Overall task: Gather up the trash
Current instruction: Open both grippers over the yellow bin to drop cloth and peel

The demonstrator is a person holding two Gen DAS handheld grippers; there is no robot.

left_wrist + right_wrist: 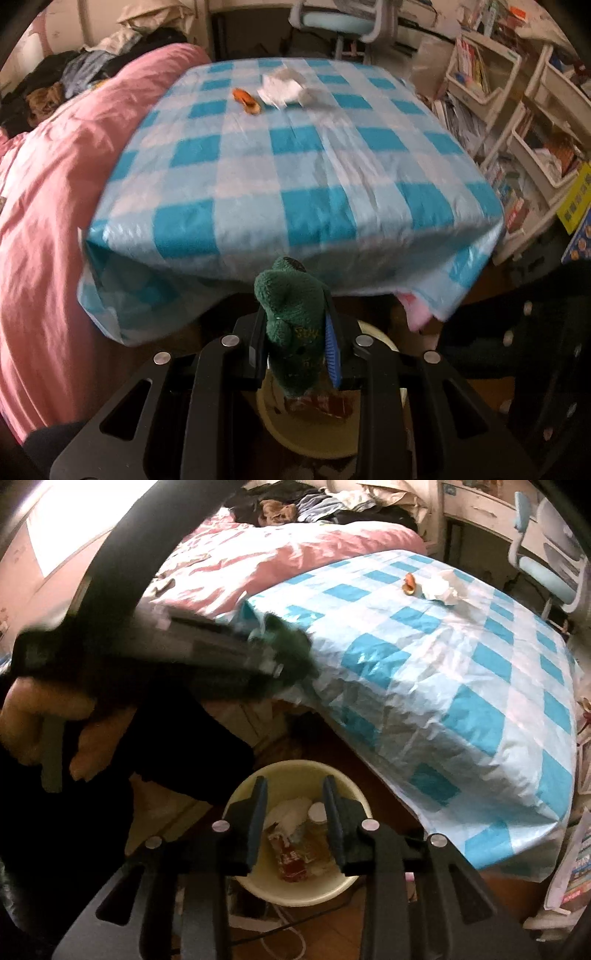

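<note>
My left gripper [293, 304] is shut on a dark green knitted piece [295, 354], which hangs over a cream bin [314, 446] below the table's near edge. In the right wrist view that gripper [280, 664] is blurred at the left, a hand holding it, with the green piece [295, 646] at its tip. My right gripper [295, 780] hovers open over the same bin [291, 895], with nothing between its fingers. Inside the bin lie white tissue [291, 812], a clear bottle [317, 812] and a red wrapper [291, 860]. At the table's far end, an orange peel [245, 100] lies beside crumpled white tissue [284, 88].
The table [314, 184] wears a blue-and-white checked cloth that overhangs its edges. A bed with pink bedding [48, 184] flanks it on the left. A light blue chair [340, 22] stands behind it and cluttered white shelves [517, 92] on the right. A white cable [288, 926] runs along the floor by the bin.
</note>
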